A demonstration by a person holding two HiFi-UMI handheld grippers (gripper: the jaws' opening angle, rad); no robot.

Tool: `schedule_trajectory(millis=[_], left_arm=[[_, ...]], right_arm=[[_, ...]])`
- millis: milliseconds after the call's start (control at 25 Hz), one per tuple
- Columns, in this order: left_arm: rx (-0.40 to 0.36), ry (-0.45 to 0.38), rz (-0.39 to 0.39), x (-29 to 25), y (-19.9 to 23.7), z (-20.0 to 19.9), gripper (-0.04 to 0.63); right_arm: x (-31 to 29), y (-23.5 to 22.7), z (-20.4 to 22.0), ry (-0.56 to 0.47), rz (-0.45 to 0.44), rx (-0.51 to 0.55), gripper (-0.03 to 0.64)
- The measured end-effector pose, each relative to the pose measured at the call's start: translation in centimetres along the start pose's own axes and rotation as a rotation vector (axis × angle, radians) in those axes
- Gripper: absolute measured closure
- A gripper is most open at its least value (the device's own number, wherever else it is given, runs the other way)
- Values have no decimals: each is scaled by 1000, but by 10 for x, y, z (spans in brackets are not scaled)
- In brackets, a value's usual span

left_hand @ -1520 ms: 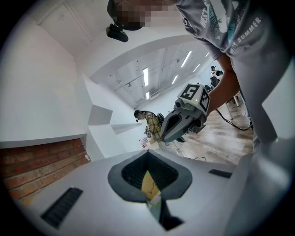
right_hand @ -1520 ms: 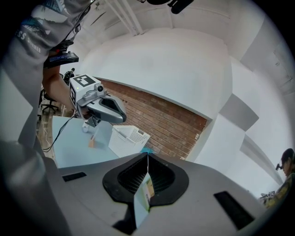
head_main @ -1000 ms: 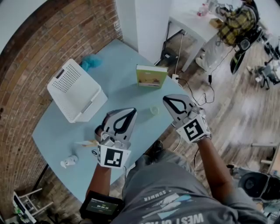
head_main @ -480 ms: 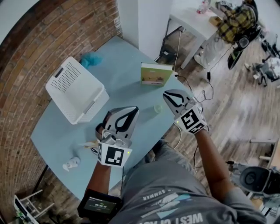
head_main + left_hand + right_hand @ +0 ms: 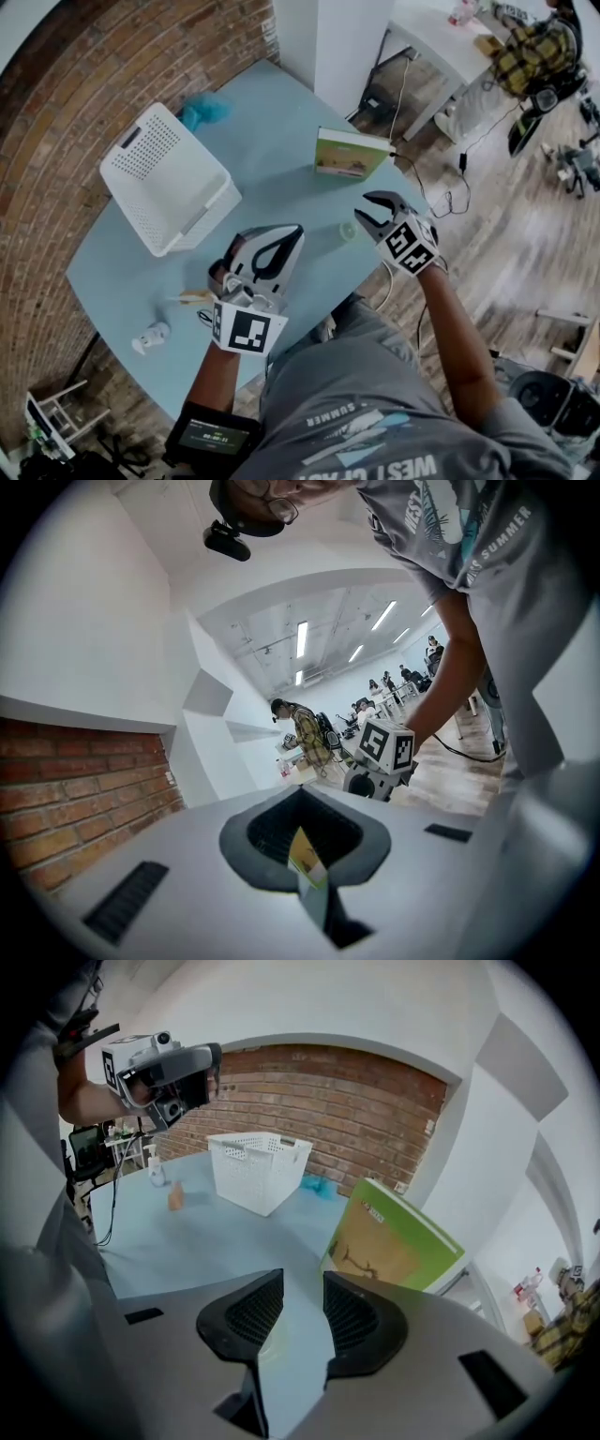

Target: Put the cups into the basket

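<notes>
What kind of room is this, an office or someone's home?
Probably a shared office or lab workspace: strip lights overhead, people working beyond, and a white desk with cables trailing over a wood floor.

Even indoor light, fisheye-warped dark edges

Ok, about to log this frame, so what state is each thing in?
right gripper: open; jaws have just been opening, gripping nothing.
left gripper: shut, empty.
clear cup: on the table, ungripped, outside the basket.
basket: upright on the table.
book: closed, standing on edge.
</notes>
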State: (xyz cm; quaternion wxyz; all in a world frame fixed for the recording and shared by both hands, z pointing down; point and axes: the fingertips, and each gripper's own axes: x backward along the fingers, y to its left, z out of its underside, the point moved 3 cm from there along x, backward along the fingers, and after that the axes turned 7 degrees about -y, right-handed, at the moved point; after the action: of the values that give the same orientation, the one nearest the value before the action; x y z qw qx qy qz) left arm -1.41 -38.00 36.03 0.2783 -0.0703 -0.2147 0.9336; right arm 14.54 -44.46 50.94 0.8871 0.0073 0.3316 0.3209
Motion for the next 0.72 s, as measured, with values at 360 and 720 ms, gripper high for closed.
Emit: schedule_trajectory(millis=[360,720], left_arm=[[19,40,-35,-10,1,14,597],[40,64,-60,-11,3,26,597]], right_arm=[[-30,7,61,183,-136,-26,431],[-53,11,94,283,-193,-52,431]])
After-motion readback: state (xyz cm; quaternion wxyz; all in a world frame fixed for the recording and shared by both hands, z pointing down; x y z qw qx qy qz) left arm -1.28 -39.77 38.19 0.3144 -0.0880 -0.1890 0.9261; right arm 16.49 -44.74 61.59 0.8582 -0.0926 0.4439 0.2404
